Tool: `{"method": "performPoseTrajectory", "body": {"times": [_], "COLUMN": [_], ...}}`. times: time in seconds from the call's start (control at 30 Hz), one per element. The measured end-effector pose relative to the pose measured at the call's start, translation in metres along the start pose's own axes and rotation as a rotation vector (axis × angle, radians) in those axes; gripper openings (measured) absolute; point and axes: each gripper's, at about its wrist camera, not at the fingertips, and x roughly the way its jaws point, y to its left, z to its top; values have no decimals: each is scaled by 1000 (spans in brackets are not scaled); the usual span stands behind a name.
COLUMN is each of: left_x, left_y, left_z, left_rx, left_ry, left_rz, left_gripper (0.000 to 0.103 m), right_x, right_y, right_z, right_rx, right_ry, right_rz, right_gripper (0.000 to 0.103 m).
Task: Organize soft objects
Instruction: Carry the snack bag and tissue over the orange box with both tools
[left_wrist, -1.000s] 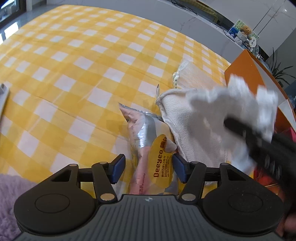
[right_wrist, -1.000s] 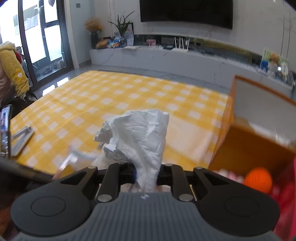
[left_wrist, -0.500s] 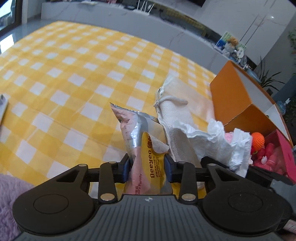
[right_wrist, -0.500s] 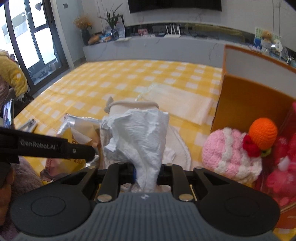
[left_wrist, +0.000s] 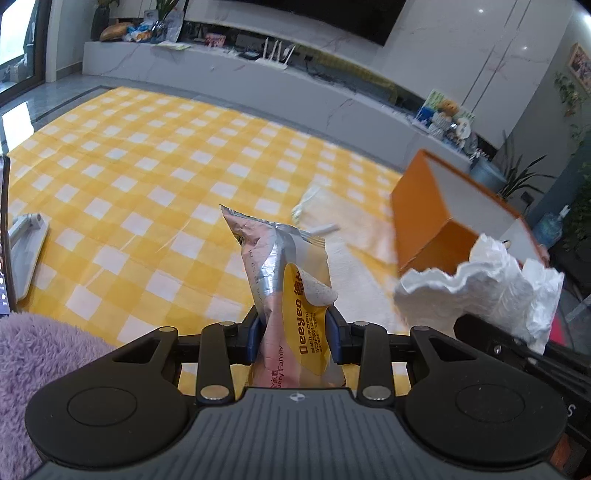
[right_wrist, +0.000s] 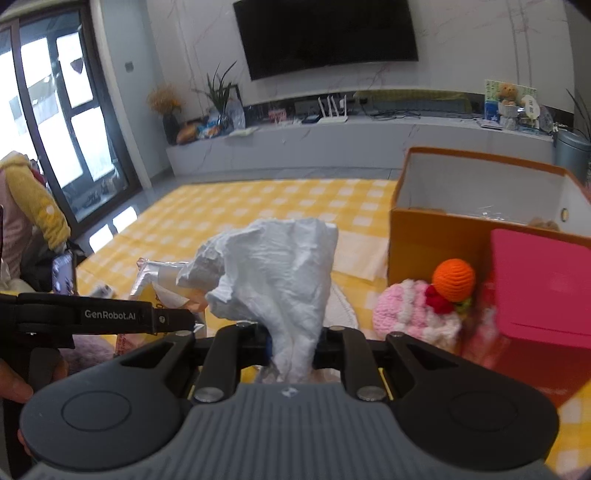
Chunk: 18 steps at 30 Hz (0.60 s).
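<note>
On the yellow-check worktop (left_wrist: 122, 192) nothing's left underneath: left hand-held gripper (left_wrist: 291, 334), open a sec ago, now clamps the snack packet (left_wrist: 286, 280) & lifts it, right hand-held gripper (right_wrist: 293, 341) still pinches the tissue wad (right_wrist: 277, 266), so both look ready for the orange box (right_wrist: 480, 206).

A yellow-and-white checked cloth (left_wrist: 155, 177) covered the floor. Behind it ran a long white marble shelf (right_wrist: 369, 136), which carried a white router (right_wrist: 332, 112) with 4 antennas, a vase of dried flowers (right_wrist: 164, 107), a leafy plant (right_wrist: 218, 88) and a small teddy bear (right_wrist: 508, 94). A dark television (right_wrist: 325, 33) hung on the wall above. Tall dark-framed windows (right_wrist: 55, 110) stood to the left. A phone (right_wrist: 62, 273) with a lit screen sat near the cloth's left edge.
</note>
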Motion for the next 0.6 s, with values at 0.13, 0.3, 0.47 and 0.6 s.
{"method": "performPoseTrajectory", "body": {"times": [0.13,0.3,0.47,0.6], "left_x": [-18,-30,-28,-22], "left_y": [-21,-54,-92,-121], "left_z": [5,9,15,25], "left_rx": [32,74,146,187], "left_ry": [-37,-49,-38,-30], "left_rz": [-41,-127,-197,-274], "left_gripper": [40,40,40,40], "right_x": [-30,-68,-103,-125], "right_y": [-6,-23,-49,-68], "right_z": [0,7,20,34], "right_rx": [19,45,62,44], "right_ry": [-36,-92,-141,-172], "right_rz": [-16,-55,-109,-170], "right_gripper": [15,15,15,15]}}
